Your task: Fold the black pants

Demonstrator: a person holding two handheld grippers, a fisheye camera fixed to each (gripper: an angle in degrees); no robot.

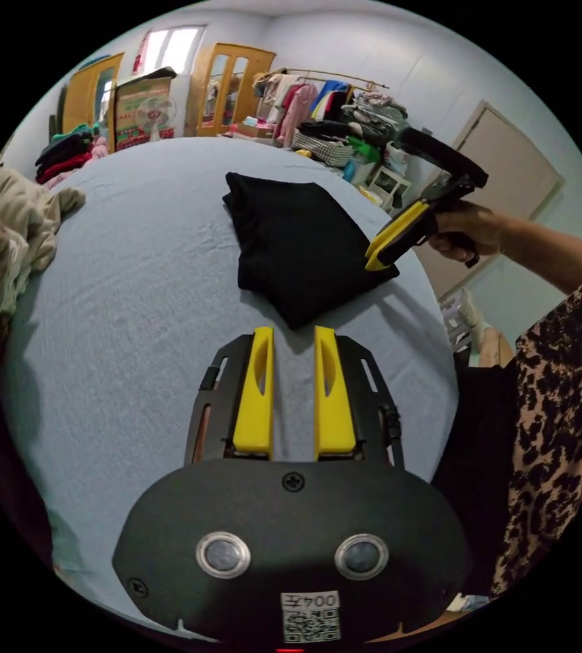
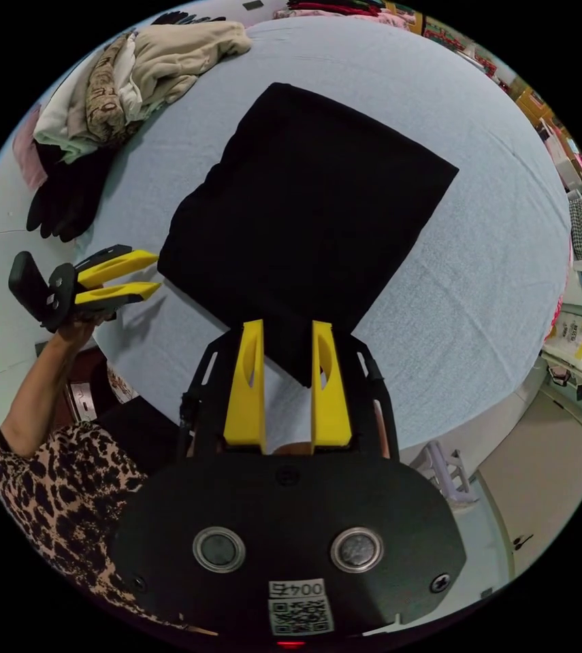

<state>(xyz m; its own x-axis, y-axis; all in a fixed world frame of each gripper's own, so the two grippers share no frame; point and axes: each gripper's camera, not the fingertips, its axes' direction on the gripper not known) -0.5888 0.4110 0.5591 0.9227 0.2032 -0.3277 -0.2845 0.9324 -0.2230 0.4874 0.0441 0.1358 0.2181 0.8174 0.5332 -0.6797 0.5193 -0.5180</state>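
One matte black pants (image 2: 304, 218) folded square on wrinkled bedsheet (image 2: 481, 224).

Folded black pants (image 1: 294, 248) on bed (image 1: 141, 286); right gripper (image 1: 374, 260) at edge.

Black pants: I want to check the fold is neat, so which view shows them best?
The right gripper view: the black pants lie close, seen from above as one squared bundle. The left gripper view shows them farther off, at a slant, with the right gripper covering one edge.
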